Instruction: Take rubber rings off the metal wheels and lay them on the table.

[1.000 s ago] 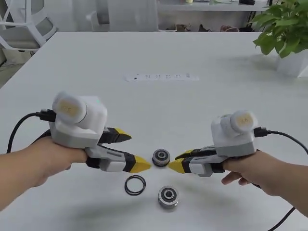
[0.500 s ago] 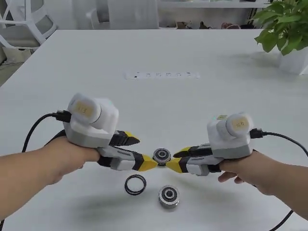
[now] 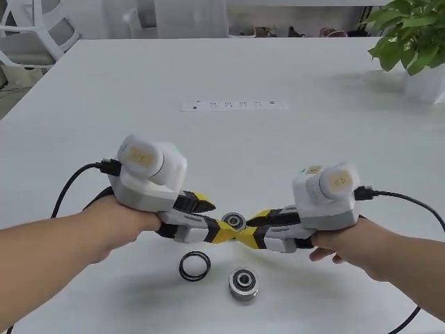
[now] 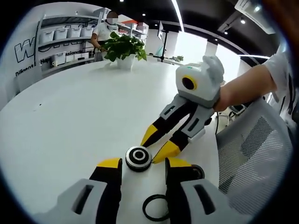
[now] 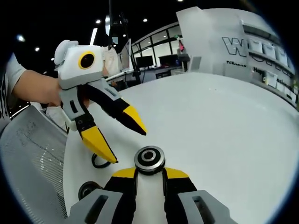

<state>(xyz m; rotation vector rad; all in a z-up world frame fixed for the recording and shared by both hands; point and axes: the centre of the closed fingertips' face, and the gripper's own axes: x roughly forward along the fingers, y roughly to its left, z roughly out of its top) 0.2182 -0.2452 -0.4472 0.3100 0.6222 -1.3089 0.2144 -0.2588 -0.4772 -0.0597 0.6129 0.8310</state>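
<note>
A small metal wheel (image 3: 233,221) with a black rubber ring lies flat on the white table (image 3: 278,153). My left gripper (image 3: 217,218) is open, one jaw on either side of the wheel (image 4: 138,158). From the other side, my right gripper (image 3: 251,226) is narrowly open, its yellow tips touching the wheel (image 5: 149,159). A loose black rubber ring (image 3: 195,265) lies on the table in front of the left gripper. A second wheel (image 3: 243,282) with its ring on sits beside it.
A white power strip (image 3: 233,106) lies mid-table farther back. A potted plant (image 3: 411,42) stands at the far right corner. Black cables (image 3: 69,191) trail from both grippers. An office chair (image 4: 252,149) stands at the table's near edge.
Both grippers have closed in on the wheel from either side. The left gripper has travelled farther, moving right until its jaws straddle the wheel. The wheels and loose ring have stayed put.
</note>
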